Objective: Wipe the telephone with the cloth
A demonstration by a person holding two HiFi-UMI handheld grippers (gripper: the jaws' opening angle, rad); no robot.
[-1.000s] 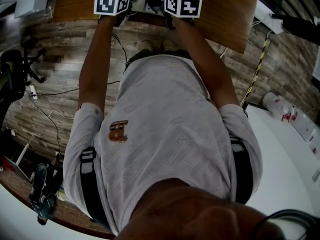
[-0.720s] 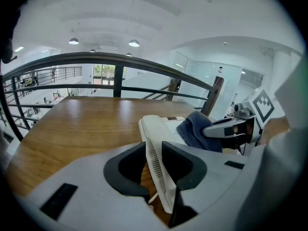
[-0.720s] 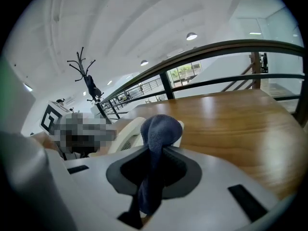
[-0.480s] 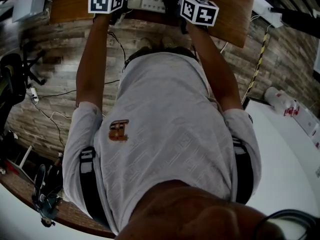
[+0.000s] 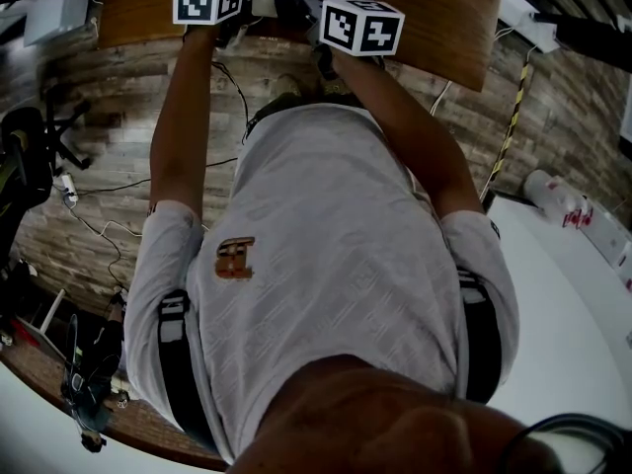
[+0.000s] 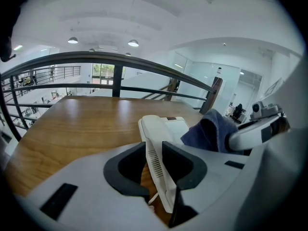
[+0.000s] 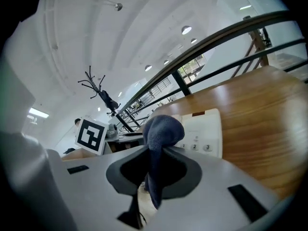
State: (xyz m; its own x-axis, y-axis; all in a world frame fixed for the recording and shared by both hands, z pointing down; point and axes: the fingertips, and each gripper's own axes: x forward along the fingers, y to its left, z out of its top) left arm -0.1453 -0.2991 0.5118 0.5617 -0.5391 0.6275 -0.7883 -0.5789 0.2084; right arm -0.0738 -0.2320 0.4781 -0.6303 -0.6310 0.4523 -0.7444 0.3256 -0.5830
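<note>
Right gripper [image 7: 153,170] is clamped on the cloth [image 7: 162,130], left gripper [image 6: 155,165] on the telephone [image 6: 166,129]. Mid-wipe, it seems; keys [image 7: 195,147] at 1 o'clock should be rubbed next.

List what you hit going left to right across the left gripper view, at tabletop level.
Bare table → telephone, its near end between the left jaws → cloth bunched against the telephone's right side.

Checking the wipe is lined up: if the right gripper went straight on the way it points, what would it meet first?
The blue cloth pinched in the right gripper leads, and it would likely land on the white telephone near its round buttons, though depth is hard to judge.
</note>
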